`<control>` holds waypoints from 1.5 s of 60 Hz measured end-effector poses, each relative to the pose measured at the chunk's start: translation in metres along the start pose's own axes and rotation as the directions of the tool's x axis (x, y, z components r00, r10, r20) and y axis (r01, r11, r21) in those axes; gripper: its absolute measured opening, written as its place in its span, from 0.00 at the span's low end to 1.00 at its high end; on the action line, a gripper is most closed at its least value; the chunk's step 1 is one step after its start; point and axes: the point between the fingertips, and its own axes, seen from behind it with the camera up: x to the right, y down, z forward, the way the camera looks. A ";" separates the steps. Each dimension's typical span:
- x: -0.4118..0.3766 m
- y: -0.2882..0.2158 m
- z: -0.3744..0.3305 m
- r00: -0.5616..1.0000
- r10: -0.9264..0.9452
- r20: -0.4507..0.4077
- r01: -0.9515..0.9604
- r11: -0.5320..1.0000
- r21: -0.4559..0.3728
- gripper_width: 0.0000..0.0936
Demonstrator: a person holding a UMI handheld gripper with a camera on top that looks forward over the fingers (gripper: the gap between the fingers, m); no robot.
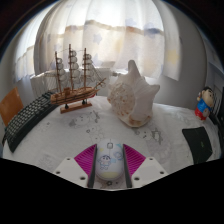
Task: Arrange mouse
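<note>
A white mouse (108, 163) with a small cartoon print sits between my gripper's (109, 166) two fingers. The magenta pads (86, 160) press against both of its sides, so the gripper is shut on it. The mouse is held just above the pale table (60, 140). Its front end points away from me, towards a large shell.
A model sailing ship (75, 82) stands at the back left. A big white conch shell (133, 96) stands ahead, slightly right. A dark keyboard (30, 116) lies at the left, a dark object (203, 142) at the right, and a small toy figure (206, 103) beyond it. Curtains hang behind.
</note>
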 end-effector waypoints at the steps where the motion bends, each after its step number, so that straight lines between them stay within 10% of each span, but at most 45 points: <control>1: 0.000 -0.001 0.000 1.000 0.001 0.002 -0.001 1.000 -0.001 0.45; 30: 0.191 -0.157 -0.104 0.996 0.078 -0.047 -0.069 0.986 0.154 0.44; 45: 0.374 -0.061 -0.051 0.972 0.094 -0.214 -0.086 0.995 0.048 0.44; 61: 0.414 0.044 -0.006 0.977 0.149 -0.151 -0.162 0.983 -0.082 0.47; 65: 0.412 0.043 -0.007 0.981 0.155 -0.116 -0.164 0.984 -0.072 0.53; 70: 0.416 0.046 -0.014 0.979 0.156 -0.131 -0.170 0.980 -0.105 0.93; 90: 0.365 -0.008 -0.173 0.982 0.108 -0.156 -0.131 0.981 -0.142 0.90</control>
